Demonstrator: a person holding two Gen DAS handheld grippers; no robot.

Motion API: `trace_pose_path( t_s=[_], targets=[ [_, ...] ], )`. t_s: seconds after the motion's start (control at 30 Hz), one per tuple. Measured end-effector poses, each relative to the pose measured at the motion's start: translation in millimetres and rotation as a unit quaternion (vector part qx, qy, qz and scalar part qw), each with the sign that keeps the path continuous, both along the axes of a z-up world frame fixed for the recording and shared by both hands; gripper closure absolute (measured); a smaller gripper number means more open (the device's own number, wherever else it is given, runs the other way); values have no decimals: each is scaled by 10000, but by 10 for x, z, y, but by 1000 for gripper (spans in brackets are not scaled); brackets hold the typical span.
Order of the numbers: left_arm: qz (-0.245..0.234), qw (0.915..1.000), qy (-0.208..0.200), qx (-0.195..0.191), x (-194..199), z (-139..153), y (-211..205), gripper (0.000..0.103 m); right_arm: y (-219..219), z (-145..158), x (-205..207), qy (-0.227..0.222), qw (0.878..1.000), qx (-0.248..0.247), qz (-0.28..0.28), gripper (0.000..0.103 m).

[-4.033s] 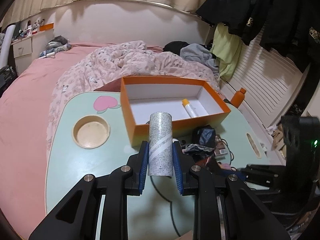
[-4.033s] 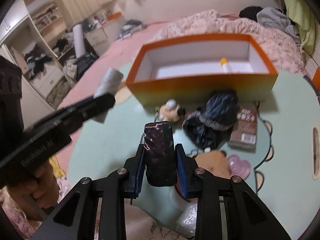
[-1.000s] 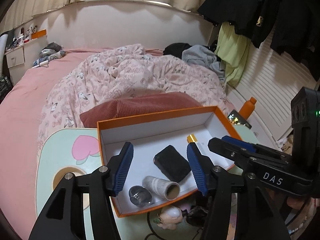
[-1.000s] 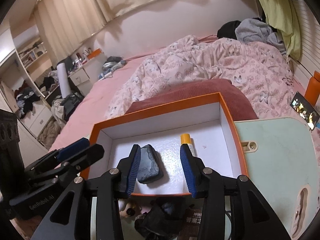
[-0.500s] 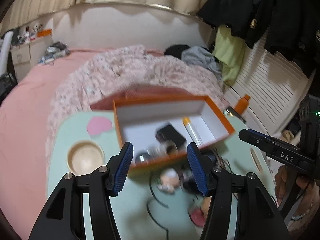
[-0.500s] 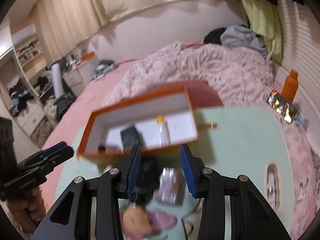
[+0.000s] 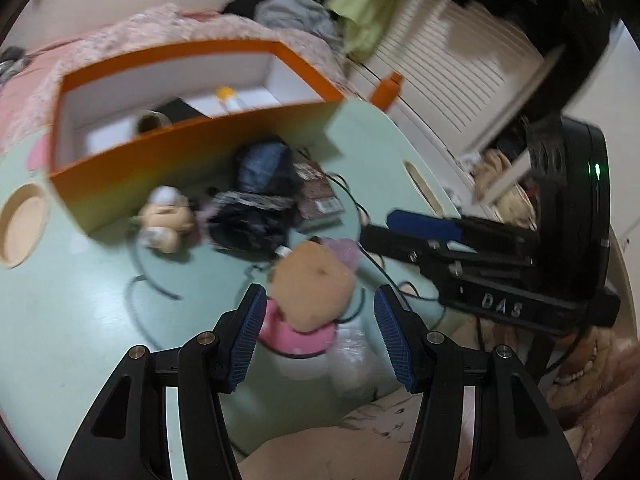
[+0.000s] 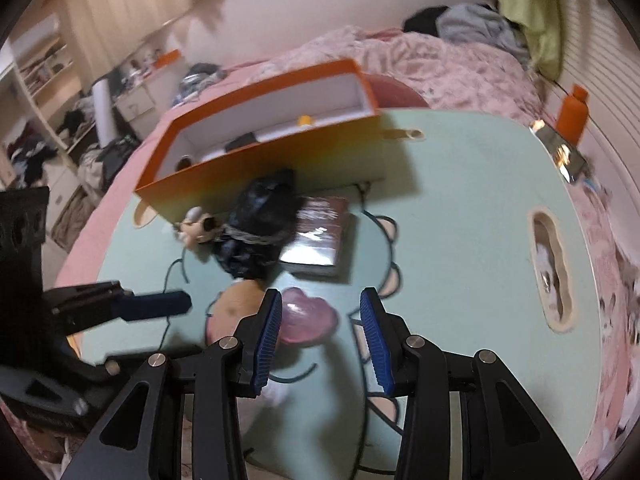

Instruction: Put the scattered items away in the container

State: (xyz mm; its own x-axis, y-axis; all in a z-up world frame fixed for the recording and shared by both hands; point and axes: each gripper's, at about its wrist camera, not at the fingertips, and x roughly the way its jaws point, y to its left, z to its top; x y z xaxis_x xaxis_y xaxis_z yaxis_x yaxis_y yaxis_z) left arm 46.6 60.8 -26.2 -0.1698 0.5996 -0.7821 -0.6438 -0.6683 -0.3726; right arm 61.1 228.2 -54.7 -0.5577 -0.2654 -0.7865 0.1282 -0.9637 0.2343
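Observation:
The orange box (image 7: 192, 152) stands at the back of the pale green table (image 7: 80, 280) and holds a grey roll (image 7: 152, 122), a dark case and a yellow-capped tube (image 7: 226, 94). My left gripper (image 7: 318, 332) is open, low over a brown and pink plush toy (image 7: 310, 284) that lies between its fingers. My right gripper (image 8: 320, 332) is open, just above a pink heart-shaped item (image 8: 304, 316). A black bundle (image 8: 256, 224), a small doll (image 8: 196, 228) and a brown packet (image 8: 320, 236) lie before the box (image 8: 260, 160).
A black cable (image 7: 140, 276) loops over the table. A round cup recess (image 7: 22, 224) is at the left edge and an oval slot (image 8: 550, 268) at the right. An orange bottle (image 8: 574, 114) and a phone (image 8: 560, 152) sit at the far right. The bed lies behind.
Both grippers, shut on the roll and the dark case four seconds ago, left them in the box. Since then both have pulled back and dropped low over the scattered items.

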Motion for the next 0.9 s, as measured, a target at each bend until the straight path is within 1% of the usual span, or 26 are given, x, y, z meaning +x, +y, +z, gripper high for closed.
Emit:
trace_pose_path(
  t_s=[0.13, 0.3, 0.37, 0.47, 0.5, 0.53, 0.67, 0.8, 0.9],
  targets=[
    [-73, 9991, 108, -409, -27, -100, 154, 46, 66, -48, -14, -104, 9999, 22, -103, 63],
    [-57, 9965, 341, -760, -55, -143, 290, 46, 99, -86, -43, -197, 9997, -87, -147, 63],
    [-53, 9959, 388, -820, -72, -174, 326, 46, 104, -84, -41, -178, 9997, -105, -148, 63],
    [-73, 9963, 329, -794, -81, -204, 287, 46, 111, -84, -49, -182, 9996, -125, -161, 63],
    [-71, 9965, 314, -770, -82, -209, 283, 49, 110, -87, -51, -195, 9996, -138, -172, 63],
    [-84, 9968, 293, -739, -82, -211, 273, 54, 115, -88, -55, -210, 9995, -151, -181, 63],
    [-2, 9978, 327, -583, -81, -166, 201, 56, 132, -94, -65, -223, 9994, -177, -202, 63],
    [191, 9984, 501, -168, -29, -1, 28, 56, 126, -86, -54, -192, 9996, -145, -164, 63],
    [565, 9941, 920, 13, 42, 148, -149, 56, 96, -101, -46, -203, 9996, -135, -109, 63]
  ],
)
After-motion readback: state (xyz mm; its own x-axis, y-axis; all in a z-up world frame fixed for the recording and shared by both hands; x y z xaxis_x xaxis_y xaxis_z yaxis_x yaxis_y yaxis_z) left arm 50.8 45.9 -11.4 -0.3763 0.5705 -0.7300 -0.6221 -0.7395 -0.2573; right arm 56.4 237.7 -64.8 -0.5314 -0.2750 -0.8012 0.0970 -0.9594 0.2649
